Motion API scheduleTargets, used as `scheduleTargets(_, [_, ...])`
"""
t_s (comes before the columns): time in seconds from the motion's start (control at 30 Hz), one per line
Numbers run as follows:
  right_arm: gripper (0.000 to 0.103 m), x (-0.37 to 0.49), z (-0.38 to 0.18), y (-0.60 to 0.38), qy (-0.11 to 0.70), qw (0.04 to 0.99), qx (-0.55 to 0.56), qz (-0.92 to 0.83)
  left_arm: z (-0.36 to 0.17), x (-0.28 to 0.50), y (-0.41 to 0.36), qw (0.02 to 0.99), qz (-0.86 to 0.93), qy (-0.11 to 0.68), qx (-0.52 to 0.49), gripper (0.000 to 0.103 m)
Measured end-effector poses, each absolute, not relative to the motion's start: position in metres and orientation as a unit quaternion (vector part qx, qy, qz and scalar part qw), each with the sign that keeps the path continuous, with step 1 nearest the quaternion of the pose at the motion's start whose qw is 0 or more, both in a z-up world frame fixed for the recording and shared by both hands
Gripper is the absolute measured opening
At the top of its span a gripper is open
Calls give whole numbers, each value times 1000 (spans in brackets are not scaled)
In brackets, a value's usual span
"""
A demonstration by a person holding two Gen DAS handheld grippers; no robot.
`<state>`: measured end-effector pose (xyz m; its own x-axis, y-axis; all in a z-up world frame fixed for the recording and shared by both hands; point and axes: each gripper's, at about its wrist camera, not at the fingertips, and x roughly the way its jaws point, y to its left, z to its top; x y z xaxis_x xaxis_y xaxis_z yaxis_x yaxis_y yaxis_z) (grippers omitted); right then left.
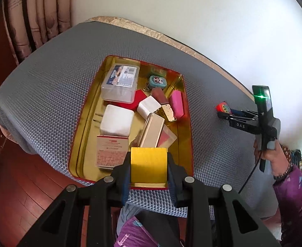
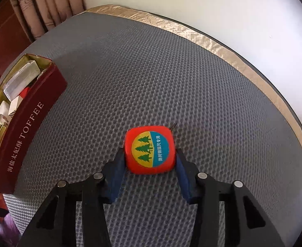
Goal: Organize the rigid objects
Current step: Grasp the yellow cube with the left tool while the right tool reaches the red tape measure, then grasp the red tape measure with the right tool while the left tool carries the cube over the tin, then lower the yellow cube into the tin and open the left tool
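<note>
**Left wrist view: gold box held over tin**

Nearest, the left tool [image 1: 148, 182] clamps a gold box [image 1: 148, 164] above the toffee tin [image 1: 189, 127]. Farther right on the table [image 1: 47, 86], the right tool [image 2: 149, 176] straddles a red tape measure [image 2: 149, 152]; whether its pads press I cannot tell.

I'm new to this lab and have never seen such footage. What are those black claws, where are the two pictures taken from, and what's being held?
No robot here: a person holds a hand-held gripper in each hand, each carrying a wide-angle camera looking along its fingers. The left camera's picture shows the left hand-held gripper clamped on a gold box above an open toffee tin that holds chargers, cases and an eraser. It also shows the right hand-held gripper across the grey mat. The right camera's picture shows that gripper's blue pads on either side of a red tape measure lying on the mat.
</note>
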<state>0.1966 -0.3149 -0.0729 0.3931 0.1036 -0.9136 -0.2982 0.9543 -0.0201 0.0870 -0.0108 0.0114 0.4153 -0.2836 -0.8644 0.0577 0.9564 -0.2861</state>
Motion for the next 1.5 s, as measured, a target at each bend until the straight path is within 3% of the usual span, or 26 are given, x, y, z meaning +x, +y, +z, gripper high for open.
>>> scheduleTargets(0.33, [43, 136, -29, -310, 474, 866, 8, 162, 1, 114, -43, 836, -117, 532, -62, 30])
scheduleTargets(0.63, [43, 103, -10, -298, 444, 871, 101, 186, -8, 193, -74, 854, -103, 510, 20, 30])
scheduleTargets(1.07, [43, 97, -16, -273, 453, 861, 96, 210, -52, 246, -81, 847, -79, 522, 65, 31])
scheduleTargets(1.3, [43, 97, -11, -257, 452, 858, 97, 224, -28, 230, -80, 860, -122, 492, 56, 45])
scheduleTargets(1.5, [43, 94, -1, -235, 447, 858, 87, 237, -7, 212, -54, 863, -110, 492, 3, 45])
